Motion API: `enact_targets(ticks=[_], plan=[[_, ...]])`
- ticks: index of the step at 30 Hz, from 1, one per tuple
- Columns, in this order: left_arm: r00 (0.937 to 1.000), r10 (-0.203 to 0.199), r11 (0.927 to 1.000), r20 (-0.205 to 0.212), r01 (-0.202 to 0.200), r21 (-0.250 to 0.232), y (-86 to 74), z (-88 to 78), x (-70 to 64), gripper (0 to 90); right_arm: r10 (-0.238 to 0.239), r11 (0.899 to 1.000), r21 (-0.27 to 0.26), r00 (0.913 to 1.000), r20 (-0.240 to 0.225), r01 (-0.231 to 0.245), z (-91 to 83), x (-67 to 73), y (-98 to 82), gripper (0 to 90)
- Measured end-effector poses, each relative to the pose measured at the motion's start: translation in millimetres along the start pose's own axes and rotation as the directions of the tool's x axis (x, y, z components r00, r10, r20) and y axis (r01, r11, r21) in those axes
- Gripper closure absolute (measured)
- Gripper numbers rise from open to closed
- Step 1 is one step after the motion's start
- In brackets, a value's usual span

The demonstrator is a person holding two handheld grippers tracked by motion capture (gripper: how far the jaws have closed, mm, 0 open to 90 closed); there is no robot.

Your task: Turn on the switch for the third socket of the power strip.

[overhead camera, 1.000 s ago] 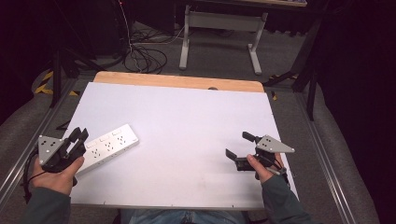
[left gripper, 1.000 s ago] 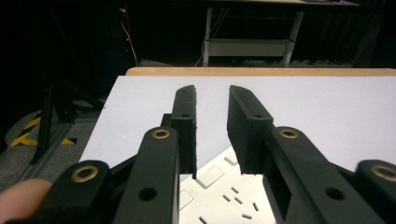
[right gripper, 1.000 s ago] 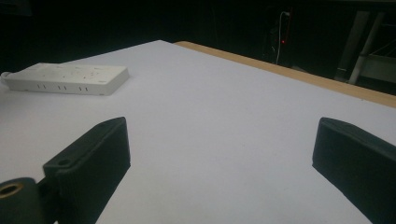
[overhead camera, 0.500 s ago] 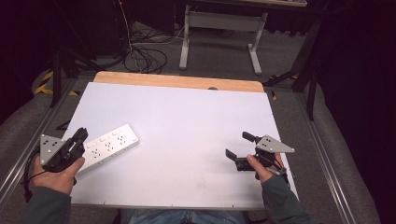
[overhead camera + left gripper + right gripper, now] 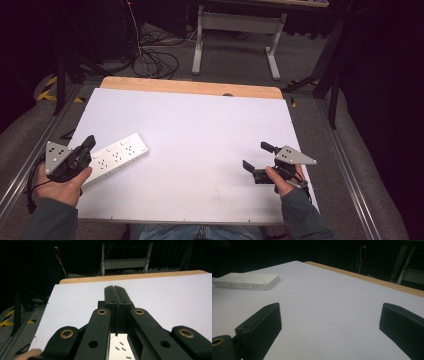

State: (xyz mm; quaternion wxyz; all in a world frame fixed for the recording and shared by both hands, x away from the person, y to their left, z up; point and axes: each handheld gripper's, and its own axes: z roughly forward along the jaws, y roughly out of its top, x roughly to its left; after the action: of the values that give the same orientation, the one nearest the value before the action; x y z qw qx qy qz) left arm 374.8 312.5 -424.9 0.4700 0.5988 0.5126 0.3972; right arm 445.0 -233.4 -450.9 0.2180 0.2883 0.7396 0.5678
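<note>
A white power strip (image 5: 117, 155) lies slantwise on the white tabletop (image 5: 200, 125) at the near left; it also shows far off in the right gripper view (image 5: 247, 280). My left gripper (image 5: 90, 141) hovers over the strip's near end, held in a hand. Its jaws have just been closing and now meet with nothing between them (image 5: 115, 290); a bit of the strip's socket face (image 5: 121, 347) shows beneath them. My right gripper (image 5: 256, 156) rests at the near right, open and pointing left across the table, its two jaws wide apart over bare board (image 5: 332, 317).
A wooden edge (image 5: 190, 87) runs along the table's far side. Beyond it stand a grey metal frame (image 5: 235, 30) and loose cables (image 5: 150, 60) on the floor. Metal rails (image 5: 350, 165) flank both sides of the table.
The left gripper's jaws have come together from slightly apart. Both hands and the power strip have stayed in place.
</note>
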Motion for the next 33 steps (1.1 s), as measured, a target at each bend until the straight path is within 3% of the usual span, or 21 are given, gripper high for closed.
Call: enact_targets(ticks=[15, 33], plan=[[0.9996, 0.021, 0.9997, -0.02, -0.02, 0.013, 3.4, 11.2, -1.1, 89.9, -0.006, 1.0, 0.009, 1.0, -0.001, 0.006, 1.3, 1.0, -0.8, 4.5], [0.9987, 0.051, 0.9963, 0.006, -0.051, 0.069, 9.0, 26.3, -12.2, 89.9, -0.006, 1.0, 0.018, 1.0, 0.004, 0.006, -0.6, 1.1, -3.2, 4.5]])
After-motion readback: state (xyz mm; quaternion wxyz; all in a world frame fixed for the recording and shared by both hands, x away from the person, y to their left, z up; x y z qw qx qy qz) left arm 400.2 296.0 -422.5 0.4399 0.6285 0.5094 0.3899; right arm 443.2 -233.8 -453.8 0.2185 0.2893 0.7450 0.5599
